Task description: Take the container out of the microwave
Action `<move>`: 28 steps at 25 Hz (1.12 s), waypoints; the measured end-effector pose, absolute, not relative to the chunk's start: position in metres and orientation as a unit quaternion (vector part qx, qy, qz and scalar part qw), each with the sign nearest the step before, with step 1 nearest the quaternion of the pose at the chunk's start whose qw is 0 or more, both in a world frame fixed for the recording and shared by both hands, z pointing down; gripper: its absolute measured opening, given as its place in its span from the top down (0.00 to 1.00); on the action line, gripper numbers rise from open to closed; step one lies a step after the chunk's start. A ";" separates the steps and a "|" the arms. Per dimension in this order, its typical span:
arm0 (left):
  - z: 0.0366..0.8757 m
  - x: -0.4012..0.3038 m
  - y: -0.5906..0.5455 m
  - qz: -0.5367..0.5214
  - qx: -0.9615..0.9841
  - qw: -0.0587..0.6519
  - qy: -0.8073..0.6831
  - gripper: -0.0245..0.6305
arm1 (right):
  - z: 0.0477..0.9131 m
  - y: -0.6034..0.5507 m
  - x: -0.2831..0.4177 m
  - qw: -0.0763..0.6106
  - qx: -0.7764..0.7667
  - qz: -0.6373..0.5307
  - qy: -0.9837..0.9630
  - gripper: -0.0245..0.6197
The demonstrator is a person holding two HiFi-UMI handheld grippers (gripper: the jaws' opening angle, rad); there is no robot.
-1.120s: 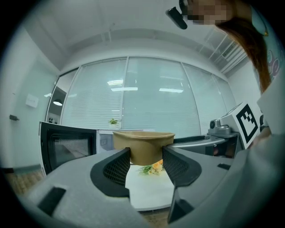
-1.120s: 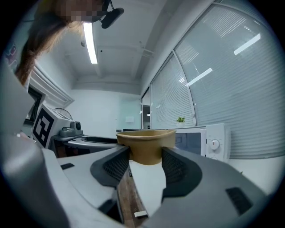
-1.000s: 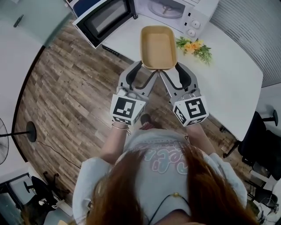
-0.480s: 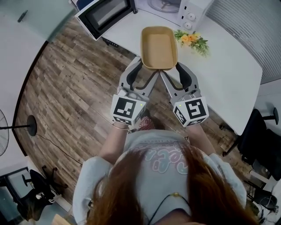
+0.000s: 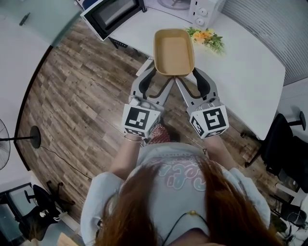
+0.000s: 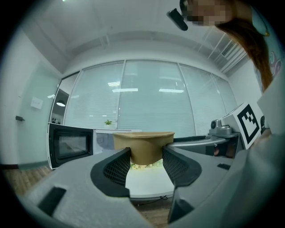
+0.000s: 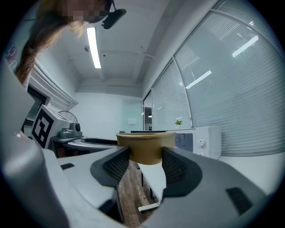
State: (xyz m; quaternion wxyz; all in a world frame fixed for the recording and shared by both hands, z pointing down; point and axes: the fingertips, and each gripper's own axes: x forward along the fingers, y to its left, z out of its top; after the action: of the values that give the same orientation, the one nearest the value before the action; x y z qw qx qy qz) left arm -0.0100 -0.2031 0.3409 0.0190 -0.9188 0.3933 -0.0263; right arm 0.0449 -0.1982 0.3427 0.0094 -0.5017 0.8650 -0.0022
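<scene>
An empty tan rectangular container hangs in the air over the near edge of the white table. My left gripper is shut on its near left corner and my right gripper on its near right corner. In the left gripper view the container sits pinched between the mesh pads. It shows the same way in the right gripper view, container between the pads. The microwave stands at the table's far end with its door swung open.
Yellow flowers lie on the table just past the container. Wooden floor spreads to the left, with a fan stand at the left edge. A black chair stands beyond the table's right end.
The microwave, flowers and table have slid toward the top of the head view; both grippers have drawn back from the microwave together with the container. The grip has not changed.
</scene>
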 end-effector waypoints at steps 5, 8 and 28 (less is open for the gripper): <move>0.344 -0.007 -0.193 -0.025 -0.919 0.017 0.394 0.62 | 0.346 -0.188 0.048 0.010 -0.502 -0.003 0.865 0.63; 0.344 -0.004 -0.187 -0.026 -0.919 0.018 0.392 0.62 | 0.346 -0.182 0.050 0.007 -0.504 0.000 0.864 0.63; 0.345 -0.004 -0.173 -0.030 -0.915 0.021 0.402 0.62 | 0.346 -0.169 0.052 0.015 -0.498 0.002 0.867 0.63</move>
State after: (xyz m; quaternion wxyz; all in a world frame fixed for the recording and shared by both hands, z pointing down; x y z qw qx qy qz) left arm -0.0043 -0.1733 0.3448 0.0207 -0.9148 0.4022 -0.0304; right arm 0.0520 -0.1687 0.3463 0.0148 -0.4980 0.8670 0.0015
